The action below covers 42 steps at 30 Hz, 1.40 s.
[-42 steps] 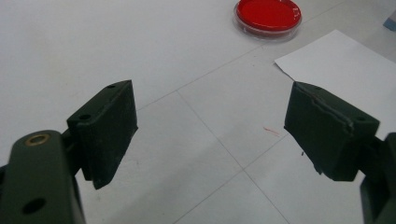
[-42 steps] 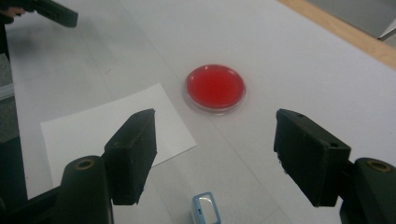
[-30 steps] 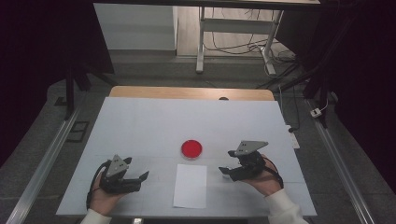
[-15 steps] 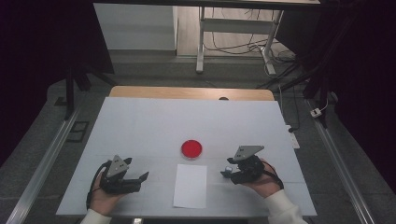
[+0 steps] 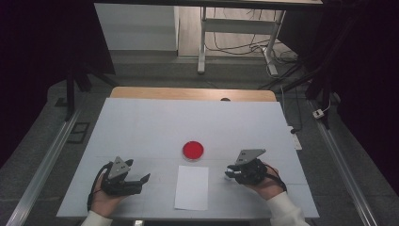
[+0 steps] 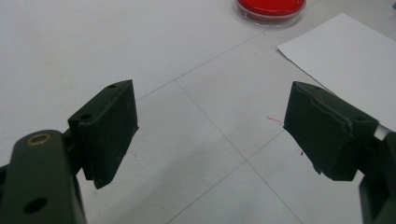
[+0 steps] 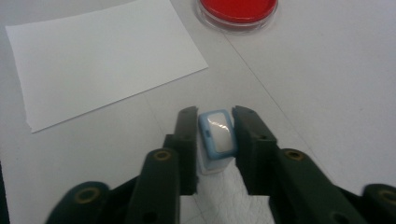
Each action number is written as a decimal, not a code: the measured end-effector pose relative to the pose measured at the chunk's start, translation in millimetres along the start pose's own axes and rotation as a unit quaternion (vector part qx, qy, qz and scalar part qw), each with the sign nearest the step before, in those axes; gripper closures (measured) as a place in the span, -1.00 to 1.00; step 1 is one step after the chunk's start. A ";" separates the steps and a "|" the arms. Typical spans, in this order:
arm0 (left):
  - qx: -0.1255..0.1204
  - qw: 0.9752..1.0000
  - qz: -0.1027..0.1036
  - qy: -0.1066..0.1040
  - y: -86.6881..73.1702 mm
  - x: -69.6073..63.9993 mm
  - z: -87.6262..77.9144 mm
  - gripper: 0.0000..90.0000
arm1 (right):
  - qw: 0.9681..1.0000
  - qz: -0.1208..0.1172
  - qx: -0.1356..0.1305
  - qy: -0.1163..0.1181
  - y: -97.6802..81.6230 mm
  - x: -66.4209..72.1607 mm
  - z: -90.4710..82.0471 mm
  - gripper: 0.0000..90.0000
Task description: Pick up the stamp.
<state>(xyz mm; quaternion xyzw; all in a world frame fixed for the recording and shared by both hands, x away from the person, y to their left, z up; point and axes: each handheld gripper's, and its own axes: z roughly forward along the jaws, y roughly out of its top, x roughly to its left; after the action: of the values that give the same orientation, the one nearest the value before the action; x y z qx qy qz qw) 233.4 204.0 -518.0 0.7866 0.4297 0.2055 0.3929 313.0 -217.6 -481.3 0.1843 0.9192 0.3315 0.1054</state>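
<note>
The left gripper [image 5: 141, 181] rests on the matte white table [image 5: 141, 127] with jaws spread wide and empty. Rightwards lie a flat white paper sheet [image 5: 192, 187] and a round, glossy red dish [image 5: 193, 149]. The right gripper [image 7: 214, 135], its jaws having just closed, clasps a small light-blue, white-topped block [image 7: 217, 137], possibly a stamp, standing on the table.

I see my left gripper [image 5: 141, 180] and right gripper [image 5: 230, 172] as matte black blocks, each topped with a grey three-cornered plate and trailing a black cable. Up close, my jaws are thick, dark, wedge-shaped slabs with small round screw holes, and brass-coloured rings sit in the arms behind them. Both my sleeves [image 5: 287, 211] are white.
</note>
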 end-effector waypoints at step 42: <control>0.001 1.000 0.004 0.005 -1.7 -1.7 2.0 -0.61 | 0.996 0.027 -0.080 -0.028 4.4 -2.9 -20.8 0.66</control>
<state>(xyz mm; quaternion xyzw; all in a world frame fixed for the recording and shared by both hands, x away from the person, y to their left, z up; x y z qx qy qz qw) 232.9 202.2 -520.5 0.7877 0.4283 0.2105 0.3896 310.2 -227.6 -462.5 0.2095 0.8809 0.4018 0.1368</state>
